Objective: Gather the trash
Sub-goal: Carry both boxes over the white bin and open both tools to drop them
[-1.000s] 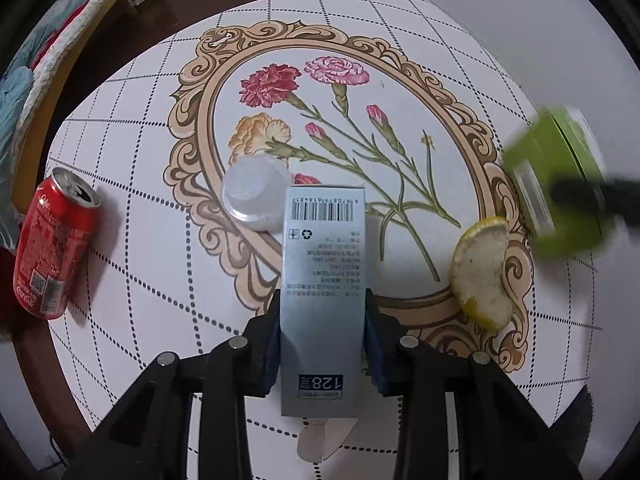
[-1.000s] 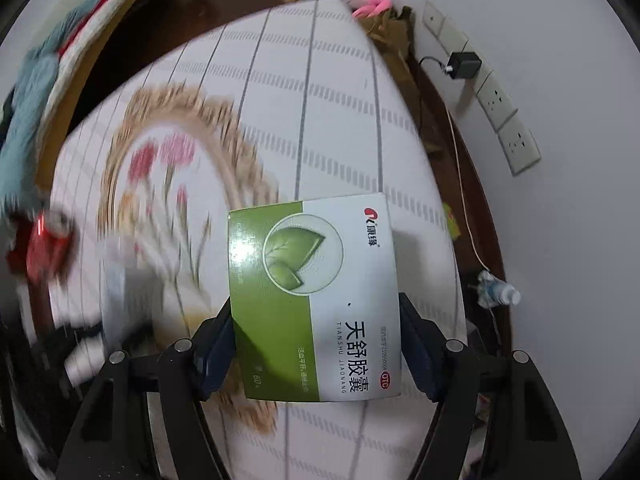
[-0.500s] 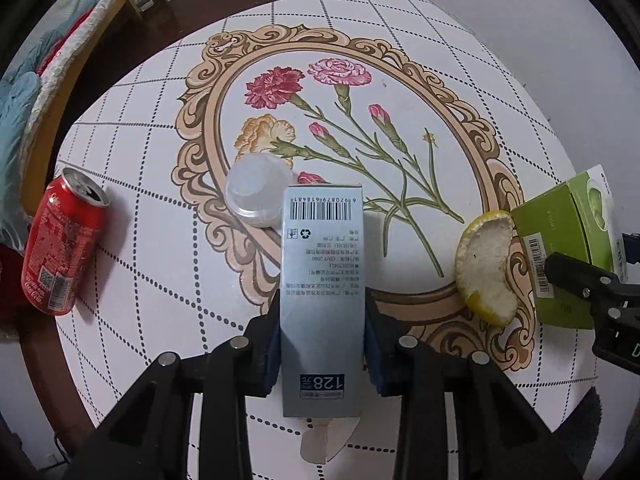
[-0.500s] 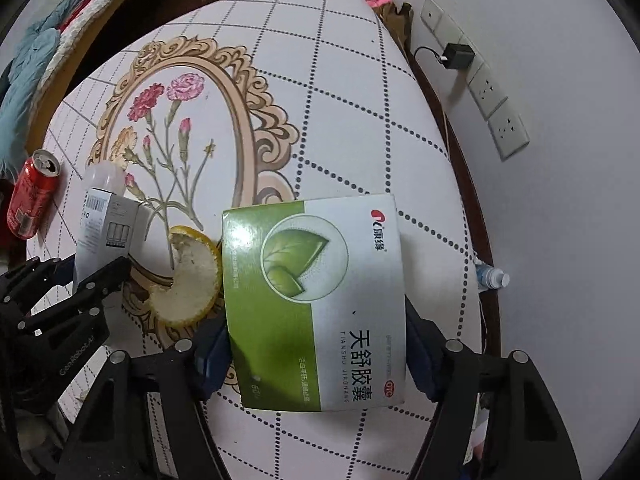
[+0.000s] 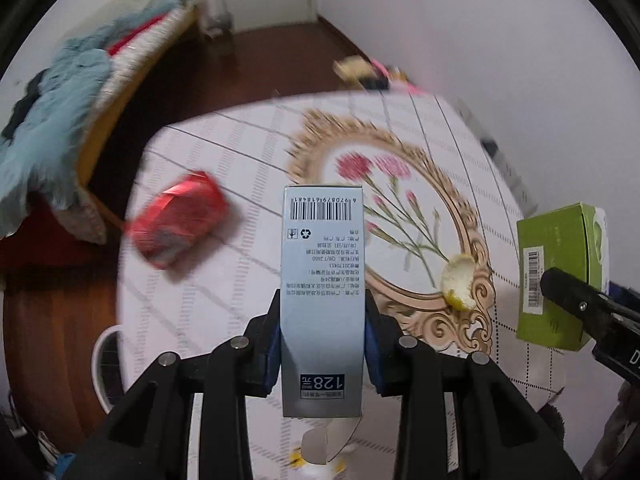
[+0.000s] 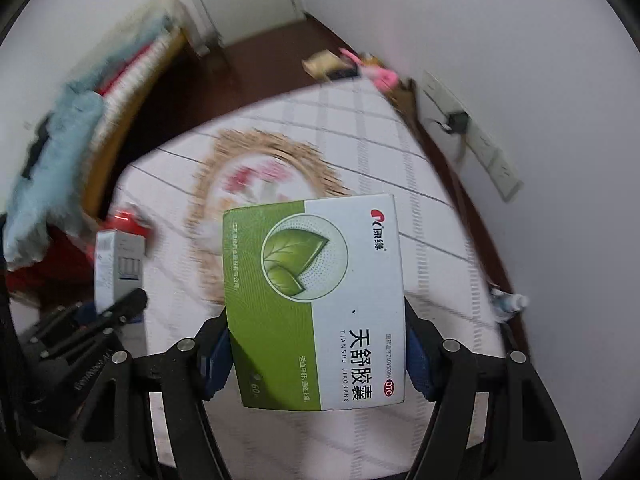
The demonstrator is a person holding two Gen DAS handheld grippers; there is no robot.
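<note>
My left gripper (image 5: 322,340) is shut on a tall grey carton (image 5: 322,272) with a barcode, held above the near edge of the round table (image 5: 224,280). My right gripper (image 6: 316,352) is shut on a green and white medicine box (image 6: 316,300), also held above the table; this box shows at the right of the left wrist view (image 5: 556,272). A red soda can (image 5: 180,220) lies on its side on the table's left. A lemon peel (image 5: 458,280) lies on the floral pattern at right. The grey carton also shows at the left of the right wrist view (image 6: 118,264).
A white bin rim (image 5: 100,364) shows below the table's left edge. A bed with blue and red bedding (image 5: 60,140) stands at the left. Wall sockets with a plugged charger (image 6: 460,120) are on the right wall. A small bottle (image 6: 508,302) lies by the table's right edge.
Both grippers have lifted and pulled back toward the table's near edge with their boxes still held. The views now tilt up and show the room; the plastic cup is out of sight.
</note>
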